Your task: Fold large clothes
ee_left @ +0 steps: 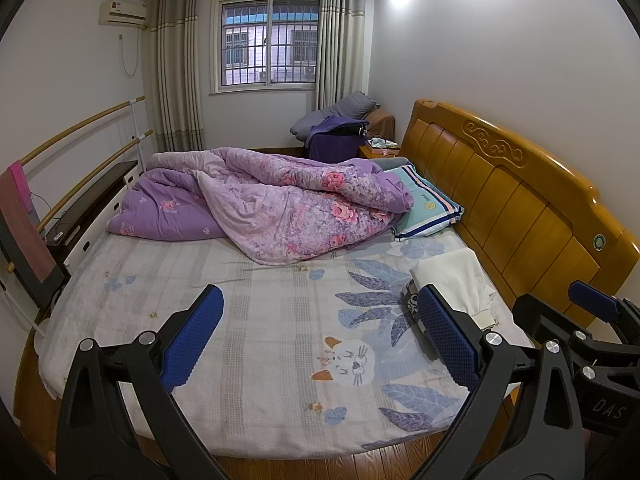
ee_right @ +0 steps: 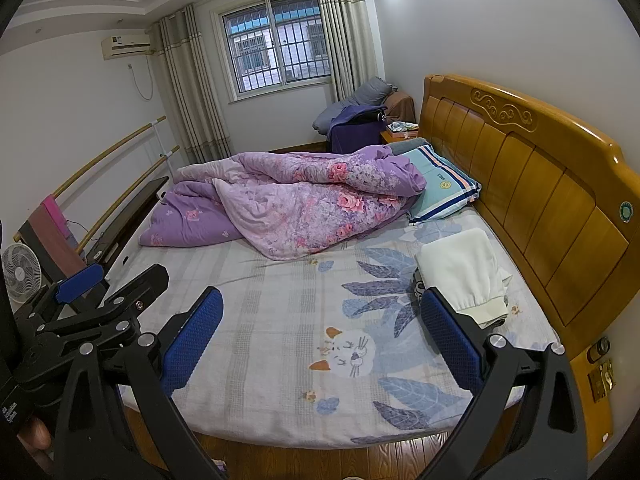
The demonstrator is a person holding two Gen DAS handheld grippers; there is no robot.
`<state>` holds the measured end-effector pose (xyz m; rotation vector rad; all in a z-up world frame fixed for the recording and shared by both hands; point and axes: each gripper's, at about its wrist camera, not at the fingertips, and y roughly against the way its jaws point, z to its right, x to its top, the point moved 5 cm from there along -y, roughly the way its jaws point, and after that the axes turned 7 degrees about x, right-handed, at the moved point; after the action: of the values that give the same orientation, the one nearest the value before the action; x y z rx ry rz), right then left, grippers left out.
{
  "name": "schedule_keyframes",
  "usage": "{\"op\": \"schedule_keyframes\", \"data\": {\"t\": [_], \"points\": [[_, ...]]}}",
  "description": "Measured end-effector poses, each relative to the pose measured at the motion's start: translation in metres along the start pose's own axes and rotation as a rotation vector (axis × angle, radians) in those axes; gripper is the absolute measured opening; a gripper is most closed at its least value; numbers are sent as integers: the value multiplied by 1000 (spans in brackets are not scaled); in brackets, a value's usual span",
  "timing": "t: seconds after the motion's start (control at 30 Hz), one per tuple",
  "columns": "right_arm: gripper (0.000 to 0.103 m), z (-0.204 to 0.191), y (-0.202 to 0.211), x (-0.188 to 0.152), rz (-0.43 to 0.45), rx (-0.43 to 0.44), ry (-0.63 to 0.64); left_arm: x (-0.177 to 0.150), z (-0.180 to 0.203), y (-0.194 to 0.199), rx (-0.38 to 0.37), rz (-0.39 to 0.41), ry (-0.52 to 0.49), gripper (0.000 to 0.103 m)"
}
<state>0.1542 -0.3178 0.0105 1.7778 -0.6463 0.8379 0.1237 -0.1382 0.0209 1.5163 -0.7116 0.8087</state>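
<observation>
Hovering at the foot of the bed (ee_left: 248, 320), we hold both tongs above its sheet with nothing between them. The purple floral quilt (ee_left: 288, 208) sprawls in a heap at twelve o'clock, its near edge spilling toward the middle of the mattress. The wooden headboard (ee_left: 512, 200) runs from one to four o'clock. A striped pillow (ee_left: 428, 204) lies at one o'clock, touching the quilt. The garment we take as our work, a cream piece already folded (ee_left: 456, 280), rests at three o'clock near the headboard, over something dark with a print that we cannot identify.

Our left gripper (ee_left: 320, 336) stands wide and empty; our right gripper (ee_right: 320, 336) is likewise spread wide, holding nothing.

We judge the risks as these: reaching for the cream garment could drag the dark item beneath it and undo the fold. One finger (ee_left: 448, 336) sits just beside the cloth in view and may snag its cuff. Working close together, our tongs could also knock each other.
</observation>
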Motion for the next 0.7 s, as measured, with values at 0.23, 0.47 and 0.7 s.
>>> {"op": "schedule_keyframes", "data": {"t": [0.23, 0.47, 0.7], "points": [[95, 0, 1, 0, 0, -1, 1, -1, 1, -1, 1, -2, 0, 98], [95, 1, 1, 1, 0, -1, 1, -1, 2, -1, 2, -2, 0, 98], [95, 1, -1, 0, 1, 0, 1, 0, 1, -1, 3, -2, -1, 98]]}}
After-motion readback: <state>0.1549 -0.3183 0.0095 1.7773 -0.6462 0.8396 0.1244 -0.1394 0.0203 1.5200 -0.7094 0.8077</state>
